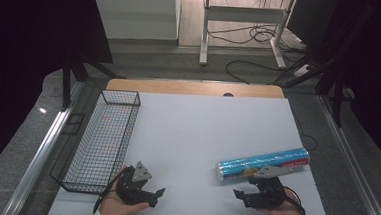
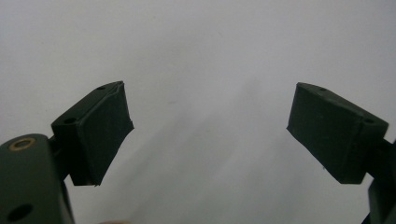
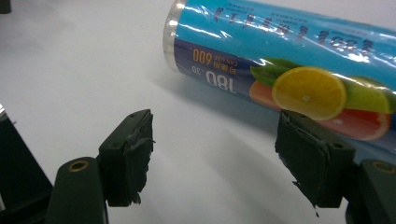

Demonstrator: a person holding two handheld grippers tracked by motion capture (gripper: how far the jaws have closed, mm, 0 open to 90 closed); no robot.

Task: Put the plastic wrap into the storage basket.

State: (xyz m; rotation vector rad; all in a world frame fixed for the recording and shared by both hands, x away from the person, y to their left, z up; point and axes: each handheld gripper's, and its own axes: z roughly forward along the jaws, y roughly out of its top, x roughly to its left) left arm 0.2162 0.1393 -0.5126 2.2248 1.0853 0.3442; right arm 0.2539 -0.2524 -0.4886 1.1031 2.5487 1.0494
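The blue film-wrapped roll (image 1: 263, 164) lies on its side on the bench (image 1: 197, 133), just beyond the right hand-held gripper (image 1: 247, 196), whose jaws stand open and empty. The left hand-held gripper (image 1: 154, 194) is likewise open. The roll appears light, rigid, slippery; grasp mid-length.

Wire basket (image 1: 104, 140), blue roll (image 1: 262, 163), table (image 1: 197, 133).

2 hands are holding grippers low at the near edge: the left gripper (image 1: 155, 194) and right gripper (image 1: 240, 196), both with jaws spread wide, gripping nothing.
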